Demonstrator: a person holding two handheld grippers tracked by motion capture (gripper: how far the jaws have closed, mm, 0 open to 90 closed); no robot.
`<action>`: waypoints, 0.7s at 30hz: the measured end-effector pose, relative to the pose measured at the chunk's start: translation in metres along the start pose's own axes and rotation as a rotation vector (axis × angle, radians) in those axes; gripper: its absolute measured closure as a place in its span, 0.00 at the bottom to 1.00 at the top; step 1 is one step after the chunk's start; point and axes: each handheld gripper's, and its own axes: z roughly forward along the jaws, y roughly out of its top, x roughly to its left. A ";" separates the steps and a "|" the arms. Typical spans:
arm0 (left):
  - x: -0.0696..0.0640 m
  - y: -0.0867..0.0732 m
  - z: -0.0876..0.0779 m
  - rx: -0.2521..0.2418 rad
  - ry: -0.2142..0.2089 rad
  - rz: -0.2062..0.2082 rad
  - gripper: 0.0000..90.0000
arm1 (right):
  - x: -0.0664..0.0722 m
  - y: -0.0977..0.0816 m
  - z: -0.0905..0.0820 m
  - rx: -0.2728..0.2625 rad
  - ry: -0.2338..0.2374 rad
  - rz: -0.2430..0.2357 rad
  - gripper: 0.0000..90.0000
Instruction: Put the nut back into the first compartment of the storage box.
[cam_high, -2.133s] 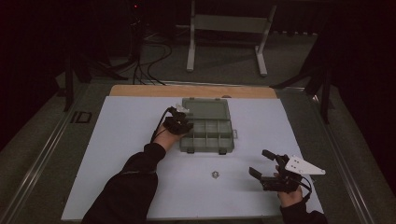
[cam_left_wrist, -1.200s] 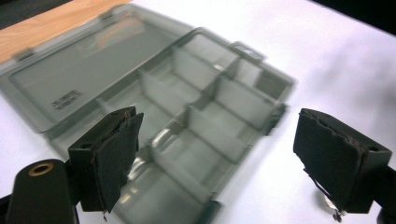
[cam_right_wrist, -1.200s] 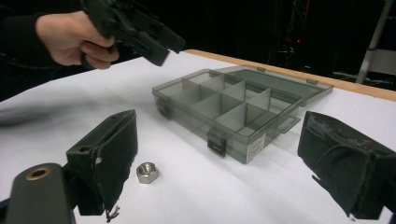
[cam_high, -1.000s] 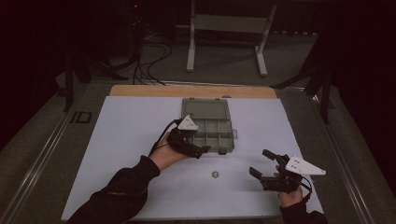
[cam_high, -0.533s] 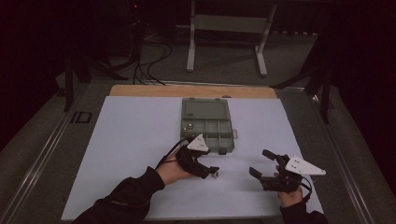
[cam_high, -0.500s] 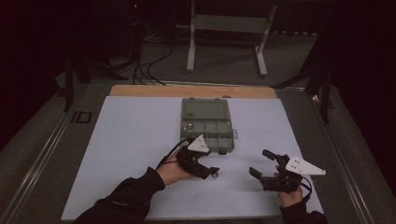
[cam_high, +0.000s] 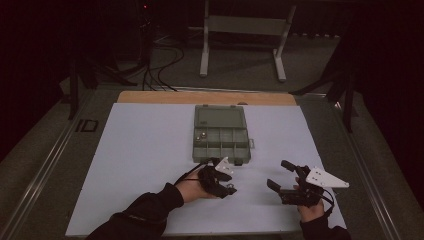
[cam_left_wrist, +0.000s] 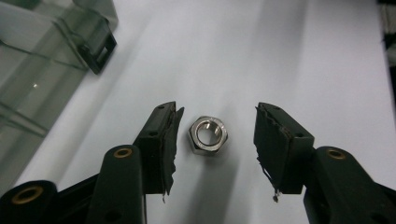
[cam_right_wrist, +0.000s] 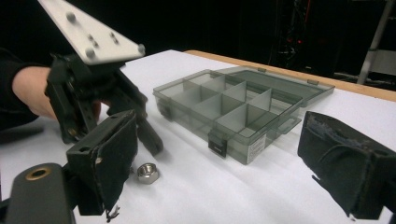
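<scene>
A steel hex nut (cam_left_wrist: 208, 134) lies flat on the white mat, also seen from the side as the nut (cam_right_wrist: 147, 172). My left gripper (cam_left_wrist: 217, 116) stands over it with one jaw on each side. Its jaws have just been closing, and a gap still shows between each pad and the nut. In the high view the left gripper (cam_high: 227, 186) is low on the mat in front of the box. My right gripper (cam_high: 278, 174) rests to the right, open, with nothing between its pads (cam_right_wrist: 109, 158).
A grey clear compartment box (cam_high: 220, 132) lies open in the middle of the mat, lid folded back, with a small item in one compartment. Its front latch (cam_right_wrist: 217, 142) faces the grippers. A wooden table edge (cam_high: 205, 97) runs behind it.
My left hand has come from the box toward the near side and down to the mat, and its jaws now straddle the nut. The right gripper has stayed where it was.
</scene>
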 end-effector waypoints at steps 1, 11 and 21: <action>0.000 0.000 0.002 0.003 0.001 -0.003 0.56 | 0.000 0.000 0.000 0.000 0.000 0.001 0.13; -0.004 0.000 0.009 0.036 0.045 0.079 0.73 | 0.000 0.000 0.001 0.004 0.001 0.001 0.13; -0.005 0.002 0.006 0.033 0.059 0.070 0.77 | 0.000 0.000 0.001 0.001 0.002 0.003 0.14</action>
